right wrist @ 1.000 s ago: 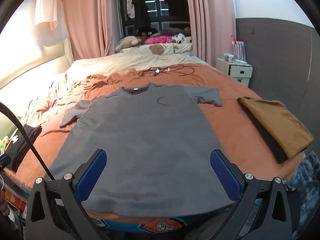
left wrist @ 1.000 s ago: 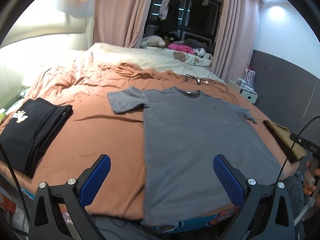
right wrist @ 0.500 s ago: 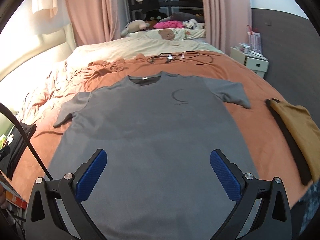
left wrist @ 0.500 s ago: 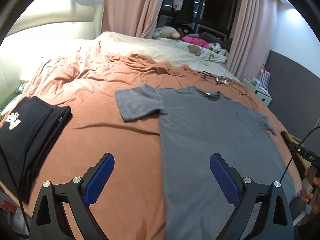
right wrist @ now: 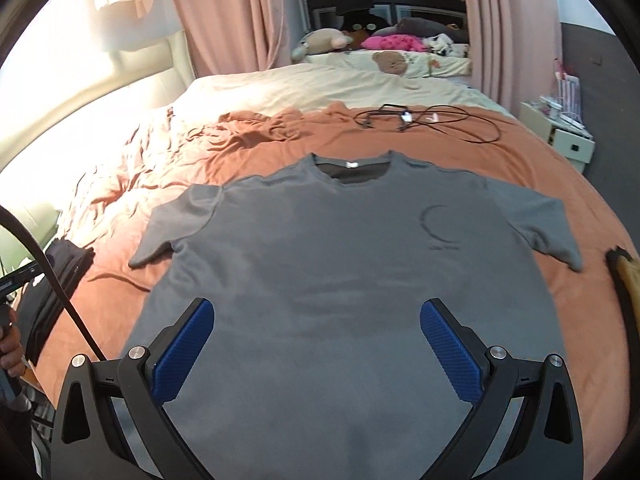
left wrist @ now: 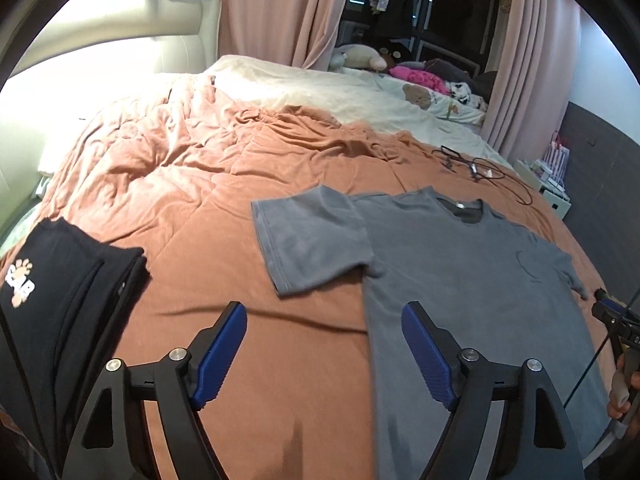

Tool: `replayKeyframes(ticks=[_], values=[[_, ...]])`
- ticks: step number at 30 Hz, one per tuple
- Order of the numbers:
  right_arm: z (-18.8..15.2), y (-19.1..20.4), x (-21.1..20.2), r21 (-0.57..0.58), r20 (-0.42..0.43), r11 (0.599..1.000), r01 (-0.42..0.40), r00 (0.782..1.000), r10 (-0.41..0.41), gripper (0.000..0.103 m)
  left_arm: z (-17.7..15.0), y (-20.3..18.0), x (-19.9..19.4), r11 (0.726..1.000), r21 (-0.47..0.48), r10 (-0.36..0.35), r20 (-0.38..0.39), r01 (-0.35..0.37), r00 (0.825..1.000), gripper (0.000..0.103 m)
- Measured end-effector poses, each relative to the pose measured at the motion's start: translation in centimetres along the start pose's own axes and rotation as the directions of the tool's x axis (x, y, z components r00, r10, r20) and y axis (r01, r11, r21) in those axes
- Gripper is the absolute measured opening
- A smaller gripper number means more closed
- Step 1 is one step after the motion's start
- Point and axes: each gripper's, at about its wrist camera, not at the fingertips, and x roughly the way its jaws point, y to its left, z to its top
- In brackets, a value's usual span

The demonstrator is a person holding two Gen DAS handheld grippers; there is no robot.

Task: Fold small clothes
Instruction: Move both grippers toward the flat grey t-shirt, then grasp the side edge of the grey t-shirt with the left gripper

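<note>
The grey T-shirt (right wrist: 340,264) is spread flat on the rust-coloured bedspread (left wrist: 192,208), collar away, its long axis running straight ahead of the right gripper (right wrist: 316,344). The left gripper (left wrist: 324,354) is held over the shirt's left side seam, just short of the left sleeve (left wrist: 308,244), which is judged the nearer fold point. Both grippers are held wide apart, with nothing between the pads.

Bare orange blanket (left wrist: 224,240) lies open between the folded black garment (left wrist: 60,292) at the left edge and the flat grey T-shirt (right wrist: 340,264). Loose cables (right wrist: 432,118) lie beyond the collar. A folded mustard garment (right wrist: 626,272) borders the right sleeve.
</note>
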Motion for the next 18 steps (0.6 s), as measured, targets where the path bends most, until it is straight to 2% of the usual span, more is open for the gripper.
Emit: replayKeyframes(ticks=[3, 5, 7, 15, 18], values=[[1.1, 0.0, 1.1, -0.006, 0.005, 1.0, -0.021, 1.0, 0.021, 0.102, 1.4, 0.7, 1.6, 1.0, -0.009, -0.01, -0.009, 0.01, 1.0, 0.076], [1.7, -0.1, 1.9, -0.009, 0.009, 0.999, -0.035, 0.999, 0.035, 0.098, 2.4, 1.3, 2.9, 1.0, -0.02, -0.013, -0.021, 0.013, 1.0, 0.073], [2.2, 0.0, 2.9, -0.01, 0.015, 0.999, -0.037, 0.999, 0.038, 0.097, 3.1, 1.6, 4.2, 1.0, -0.026, -0.013, -0.034, 0.012, 0.999, 0.066], [3.2, 1.6, 6.8, -0.051, 0.028, 0.995, -0.089, 0.995, 0.091, 0.097, 5.3, 3.6, 10.4, 0.997, -0.068, 0.019, -0.119, -0.028, 0.993, 0.065], [3.9, 2.1, 8.8, -0.05, 0.018, 0.997, -0.067, 0.998, 0.068, 0.097, 6.1, 4.9, 12.9, 0.995, -0.099, 0.006, -0.164, -0.022, 0.986, 0.063]])
